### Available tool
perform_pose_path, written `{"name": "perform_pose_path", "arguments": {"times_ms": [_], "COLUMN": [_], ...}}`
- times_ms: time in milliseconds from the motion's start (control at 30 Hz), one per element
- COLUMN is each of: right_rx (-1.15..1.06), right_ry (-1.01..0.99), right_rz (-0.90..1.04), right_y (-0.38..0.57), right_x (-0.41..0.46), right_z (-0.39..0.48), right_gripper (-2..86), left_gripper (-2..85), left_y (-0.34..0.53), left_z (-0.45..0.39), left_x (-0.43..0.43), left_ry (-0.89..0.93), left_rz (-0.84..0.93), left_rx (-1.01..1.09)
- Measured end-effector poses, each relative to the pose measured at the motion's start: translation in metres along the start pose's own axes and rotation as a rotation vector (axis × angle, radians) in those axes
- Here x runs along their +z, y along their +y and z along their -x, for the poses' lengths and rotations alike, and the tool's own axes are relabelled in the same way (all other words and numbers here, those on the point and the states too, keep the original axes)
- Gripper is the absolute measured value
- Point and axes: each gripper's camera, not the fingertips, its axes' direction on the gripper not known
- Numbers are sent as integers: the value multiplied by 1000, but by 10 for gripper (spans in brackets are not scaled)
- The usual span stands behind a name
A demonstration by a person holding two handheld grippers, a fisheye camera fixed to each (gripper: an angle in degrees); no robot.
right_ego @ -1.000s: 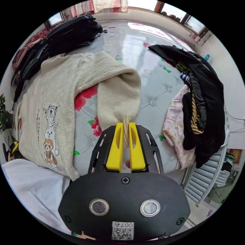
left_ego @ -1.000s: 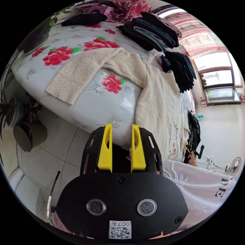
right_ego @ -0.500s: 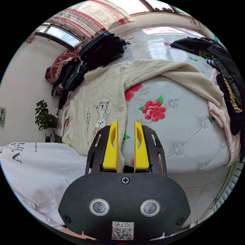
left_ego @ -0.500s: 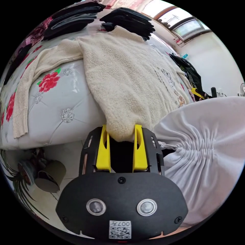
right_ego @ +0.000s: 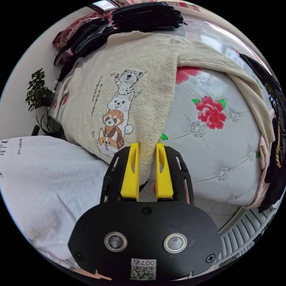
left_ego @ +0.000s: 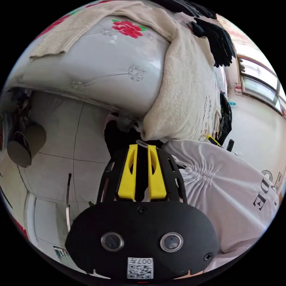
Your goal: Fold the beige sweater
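Beige sweater point(right_ego: 140, 80): spread face up on the flowered bed point(right_ego: 208, 143), hem hanging over the near edge, one sleeve angled across the cover. Right tool point(right_ego: 147, 147): jaws narrowly parted, hem corner between them. Left tool point(left_ego: 142, 147): jaws narrowly parted, nothing between them, just below the hem's other corner point(left_ego: 155, 131). Dark folded clothes point(right_ego: 146, 15): stacked beyond the collar.

I am working in a bedroom at home. I am leaning over a bed point(right_ego: 217, 140) with a tufted, flowered cover; stacks of dark clothes point(right_ego: 143, 18) are lying on it, a potted plant point(right_ego: 37, 89) is standing by the wall, and daylight is coming through a window point(left_ego: 259, 86).
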Motion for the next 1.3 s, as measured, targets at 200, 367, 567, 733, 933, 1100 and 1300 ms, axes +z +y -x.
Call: {"name": "perform_pose_path", "arguments": {"times_ms": [200, 367, 567, 733, 933, 1100, 1300], "right_rx": [-31, -95, -104, -93, 145, 162, -94], "right_ry": [110, 143, 291, 329, 291, 186, -9], "right_rz": [-113, -93, 9, 44, -236, -469, -720], "right_y": [6, 3, 8, 19, 61, 83, 73], "right_x": [-26, -19, 22, 20, -40, -100, -165], "right_z": [37, 68, 99, 101, 71, 59, 90], "right_gripper": [73, 73, 81, 81, 75, 70, 83], "left_gripper": [115, 136, 130, 35, 0, -4, 4], "left_y": [6, -31, -98, -98, -31, 8, 5], "left_z": [-33, -59, -40, -35, -3, -77, -266], "left_x": [-53, -84, -72, -91, -204, -285, -251], "left_ry": [-224, -427, -589, -663, 225, 611, 654], "left_rz": [-394, -539, -392, -364, -737, -891, -665], "left_rx": [92, 161, 79, 117, 164, 564, 983]}}
